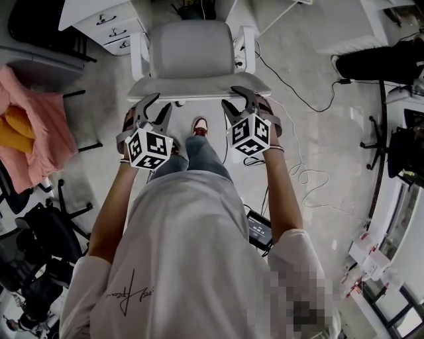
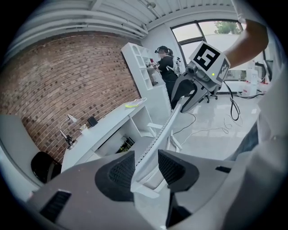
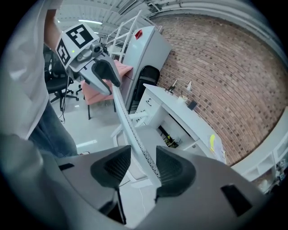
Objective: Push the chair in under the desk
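A white chair with a grey seat (image 1: 192, 49) faces the white desk (image 1: 86, 10) at the top of the head view. Its backrest top edge (image 1: 199, 87) lies just in front of me. My left gripper (image 1: 154, 109) sits at the left end of that edge, and my right gripper (image 1: 240, 99) at the right end. In the left gripper view the backrest edge (image 2: 157, 134) runs between the pads (image 2: 121, 170) and fills the gap. The right gripper view shows the same: the edge (image 3: 130, 130) is held between its pads (image 3: 168, 168). The desk (image 3: 180, 112) stands beyond the chair.
A drawer unit (image 1: 112, 30) stands under the desk at the left. A pink cloth (image 1: 33, 126) lies over a chair at the left, with a black office chair (image 1: 40, 232) below it. Cables (image 1: 298, 99) trail over the floor at the right. A person (image 2: 165, 63) stands by a white shelf.
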The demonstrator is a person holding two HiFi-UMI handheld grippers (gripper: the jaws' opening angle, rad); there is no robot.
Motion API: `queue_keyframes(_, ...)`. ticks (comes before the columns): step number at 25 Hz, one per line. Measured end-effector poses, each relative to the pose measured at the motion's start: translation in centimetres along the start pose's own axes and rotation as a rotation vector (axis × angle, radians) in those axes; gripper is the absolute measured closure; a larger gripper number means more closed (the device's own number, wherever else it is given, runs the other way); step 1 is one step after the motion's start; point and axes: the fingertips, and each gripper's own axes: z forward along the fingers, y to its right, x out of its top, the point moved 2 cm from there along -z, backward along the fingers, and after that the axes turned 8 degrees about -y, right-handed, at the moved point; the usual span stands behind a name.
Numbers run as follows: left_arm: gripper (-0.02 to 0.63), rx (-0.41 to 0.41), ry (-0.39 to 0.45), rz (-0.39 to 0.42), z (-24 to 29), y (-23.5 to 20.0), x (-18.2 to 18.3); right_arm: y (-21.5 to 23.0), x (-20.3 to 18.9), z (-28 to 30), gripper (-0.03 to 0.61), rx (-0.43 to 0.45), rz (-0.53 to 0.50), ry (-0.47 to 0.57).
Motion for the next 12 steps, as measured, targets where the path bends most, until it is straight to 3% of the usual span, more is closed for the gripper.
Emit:
queue_keyframes(6, 0.457, -0.042, 0.038, -0.051, -1.4, 0.9, 0.2, -0.5, 1.7, -1.1, 0.400, -0.013, 0.072, 0.053)
queue_keyframes(12, 0.472, -0.064, 0.079, -0.119, -3.3, 1.1, 0.9, -1.6, 2.9, -2.2, 0.417, -0.009, 0.209, 0.090)
